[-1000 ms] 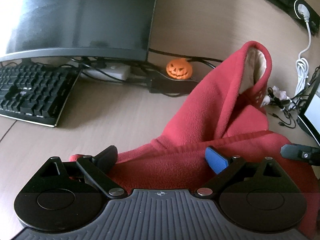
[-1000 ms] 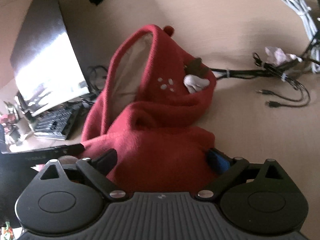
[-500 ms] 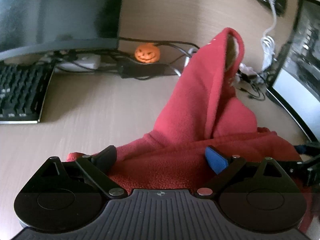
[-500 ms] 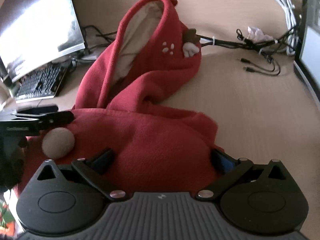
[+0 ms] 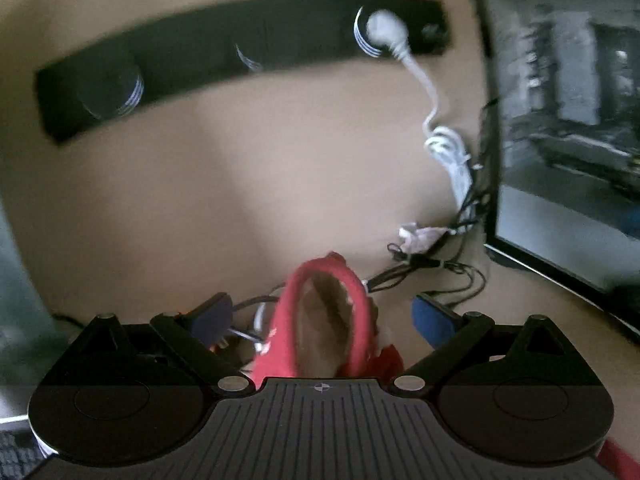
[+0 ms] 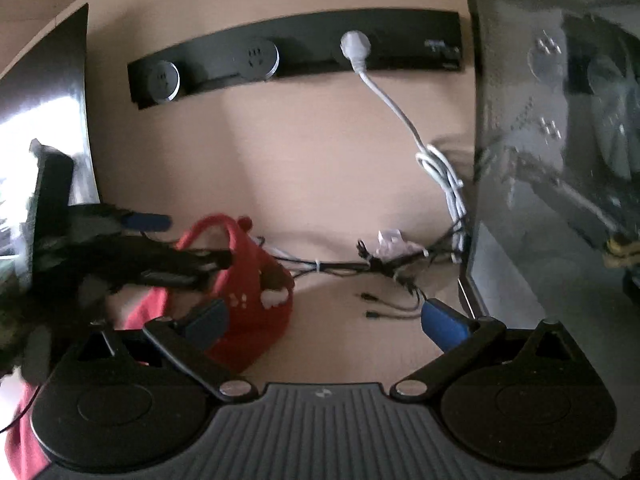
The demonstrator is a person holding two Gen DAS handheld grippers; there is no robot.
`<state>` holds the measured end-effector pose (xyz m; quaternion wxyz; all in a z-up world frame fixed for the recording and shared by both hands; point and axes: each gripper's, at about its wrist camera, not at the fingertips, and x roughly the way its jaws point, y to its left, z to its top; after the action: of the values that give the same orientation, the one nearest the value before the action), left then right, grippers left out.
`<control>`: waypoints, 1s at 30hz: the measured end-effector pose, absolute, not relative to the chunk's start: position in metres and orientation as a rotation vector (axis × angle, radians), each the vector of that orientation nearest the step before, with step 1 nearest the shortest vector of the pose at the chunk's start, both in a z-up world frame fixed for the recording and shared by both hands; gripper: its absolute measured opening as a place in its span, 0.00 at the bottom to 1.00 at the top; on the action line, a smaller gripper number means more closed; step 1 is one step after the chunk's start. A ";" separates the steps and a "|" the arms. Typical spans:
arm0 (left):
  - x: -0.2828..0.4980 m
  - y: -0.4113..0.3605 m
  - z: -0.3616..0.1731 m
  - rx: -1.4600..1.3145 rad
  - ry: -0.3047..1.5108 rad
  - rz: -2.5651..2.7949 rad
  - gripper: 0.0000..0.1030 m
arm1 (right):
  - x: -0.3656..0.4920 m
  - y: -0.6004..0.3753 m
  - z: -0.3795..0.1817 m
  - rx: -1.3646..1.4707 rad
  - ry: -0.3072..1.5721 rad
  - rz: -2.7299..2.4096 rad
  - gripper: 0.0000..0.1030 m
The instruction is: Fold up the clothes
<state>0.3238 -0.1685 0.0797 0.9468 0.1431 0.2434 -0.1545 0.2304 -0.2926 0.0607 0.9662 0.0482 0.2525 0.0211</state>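
Tongs first: we see the right tongs [image 6: 326,318] spread wide with nothing between the pads, bare tabletop [image 6: 344,344] showing in the gap. Left tongs [image 5: 322,316] also stand spread; the red hooded garment [image 5: 320,320] rises between the fingers, but neither pad presses on it that we can make out. From the right wrist view the garment [image 6: 248,300] lies on the tabletop left of centre, its lower part cut off by the tool body, and the left tool [image 6: 160,256] crosses in front of it, blurred. Behind, we note a black socket strip [image 6: 304,44] with a white cable [image 6: 400,112], a tangle of dark cables [image 6: 384,264], and a dark glass panel [image 6: 560,160] on the right whose contents are hard to read.
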 end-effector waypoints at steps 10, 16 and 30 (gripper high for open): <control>0.376 -0.195 0.021 0.472 0.570 -0.273 0.40 | 0.262 -0.317 0.038 0.264 0.561 0.090 0.95; 0.339 -0.142 0.067 0.314 0.552 -0.440 0.19 | 0.347 -0.324 0.043 0.502 0.596 0.293 0.59; 0.278 -0.087 0.094 0.111 0.519 -0.520 0.19 | 0.431 -0.280 -0.002 0.815 0.817 0.633 0.44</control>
<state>0.2775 -0.0865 0.0945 0.9318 0.0541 0.2536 -0.2540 0.4306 -0.2804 -0.0022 0.7911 0.3789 0.3795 0.2941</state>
